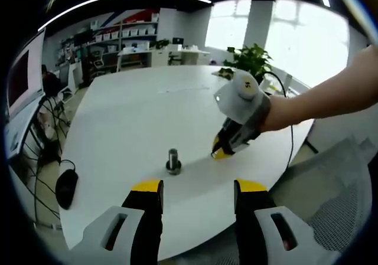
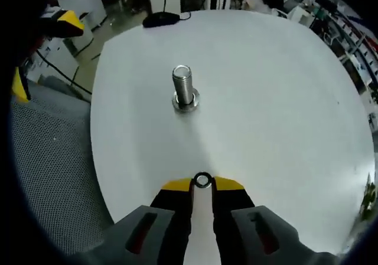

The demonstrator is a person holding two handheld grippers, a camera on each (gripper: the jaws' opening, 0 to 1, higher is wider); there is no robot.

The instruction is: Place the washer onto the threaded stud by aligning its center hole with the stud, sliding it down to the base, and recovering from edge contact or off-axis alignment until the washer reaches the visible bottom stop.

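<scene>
Washer (image 2: 202, 180) pinched in right tool (image 2: 202, 183), stud (image 2: 183, 88) straight ahead.
Stud stands upright on the white counter (image 2: 283, 100), well apart from the washer; right tool is nearer. Left tool (image 1: 198, 185) hangs wide and empty, short of the stud.

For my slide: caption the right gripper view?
Right claw pinching a washer short of the upright threaded stud on a white table.

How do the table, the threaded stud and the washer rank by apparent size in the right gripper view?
1. Table, by far the largest.
2. Threaded stud, standing upright on its base.
3. Washer, smallest, pinched at the tips of the right tongs, though it sits nearest the camera.
</scene>
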